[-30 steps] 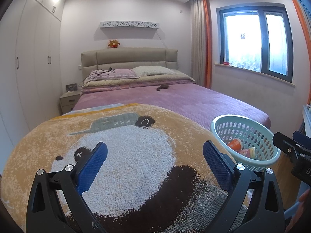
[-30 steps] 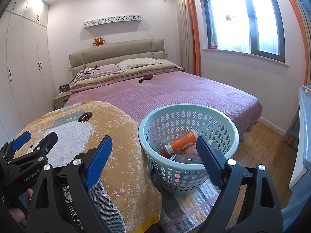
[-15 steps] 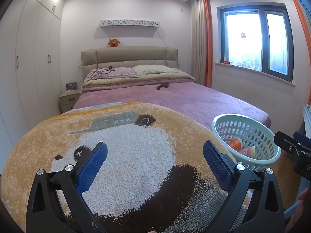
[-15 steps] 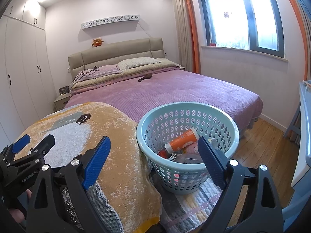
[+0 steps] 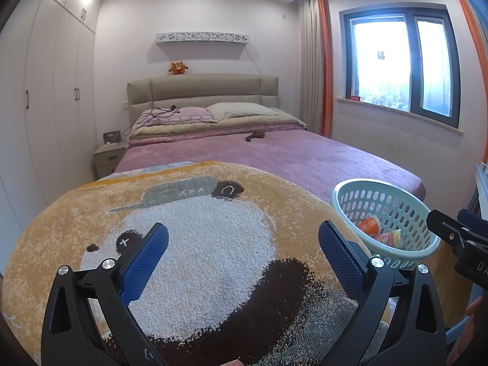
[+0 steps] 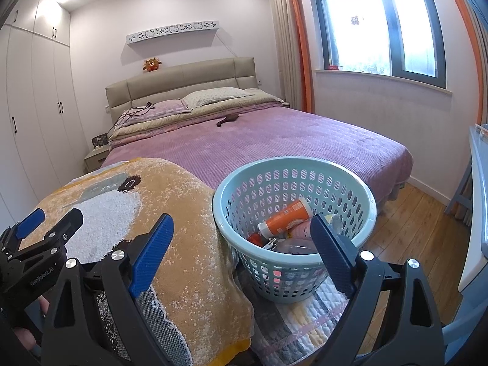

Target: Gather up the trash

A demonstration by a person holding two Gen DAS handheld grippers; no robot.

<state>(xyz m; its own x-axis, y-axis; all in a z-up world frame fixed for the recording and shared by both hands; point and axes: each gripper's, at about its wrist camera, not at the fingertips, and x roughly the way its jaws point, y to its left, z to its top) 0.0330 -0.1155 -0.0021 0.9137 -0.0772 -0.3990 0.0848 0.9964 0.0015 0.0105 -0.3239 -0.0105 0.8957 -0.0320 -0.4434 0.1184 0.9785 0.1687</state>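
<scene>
A light blue perforated basket [image 6: 292,167] stands on a quilted mat at the foot of the bed; it also shows in the left wrist view [image 5: 344,192]. Inside lie an orange bottle [image 6: 286,218], a red item and other wrappers. My right gripper [image 6: 241,244] is open and empty, held just in front of the basket. My left gripper [image 5: 242,244] is open and empty over the orange bear-print blanket [image 5: 198,228]. The left gripper also shows at the left of the right wrist view [image 6: 48,225].
A bed with a purple cover [image 6: 274,134] fills the middle; a dark object [image 6: 227,119] lies near the pillows. White wardrobes [image 5: 45,106] line the left wall, a nightstand [image 5: 108,158] stands by the bed, a window [image 6: 381,27] is right, wooden floor [image 6: 421,225] beyond the basket.
Both views have shifted only slightly; the right gripper has drifted a little. Both grippers stay open and empty.
</scene>
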